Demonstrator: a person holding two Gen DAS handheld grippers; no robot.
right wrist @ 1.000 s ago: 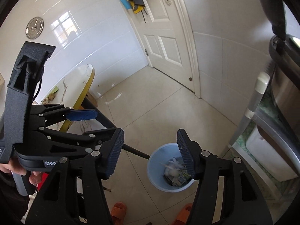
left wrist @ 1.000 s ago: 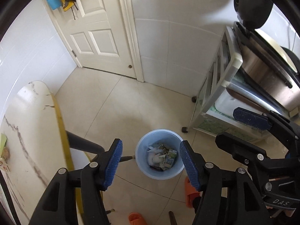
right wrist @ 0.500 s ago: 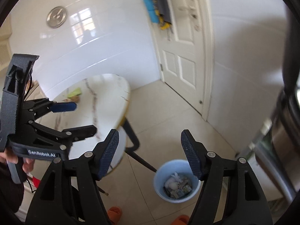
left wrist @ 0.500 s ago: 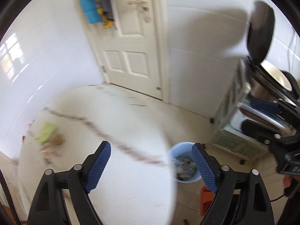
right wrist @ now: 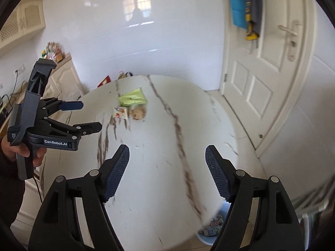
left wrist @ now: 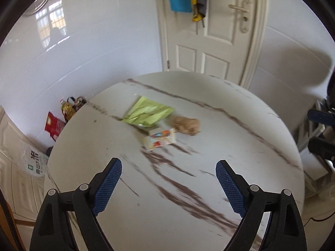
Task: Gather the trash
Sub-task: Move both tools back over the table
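On the white marble table (left wrist: 209, 188) lie a green wrapper (left wrist: 147, 114), a small white carton (left wrist: 160, 139) and a crumpled brown paper ball (left wrist: 187, 125). They also show in the right wrist view: wrapper (right wrist: 132, 98), carton (right wrist: 121, 113), ball (right wrist: 137, 113). My left gripper (left wrist: 168, 185) is open and empty over the near table, short of the trash; it shows in the right wrist view (right wrist: 80, 116) too. My right gripper (right wrist: 167, 172) is open and empty above the table. The blue bin (right wrist: 211, 228) with trash peeks out below the table edge.
A white door (left wrist: 219, 41) with hanging cloths stands behind the table. Bags and a bottle (left wrist: 67, 108) sit on the floor by the tiled wall. Cream cabinets (right wrist: 62, 79) are at the left. A metal rack (left wrist: 314, 121) is at the right.
Both grippers have swung up and left from over the blue bin to over the table. The table trash has come into full view and the bin has dropped out of the left view.
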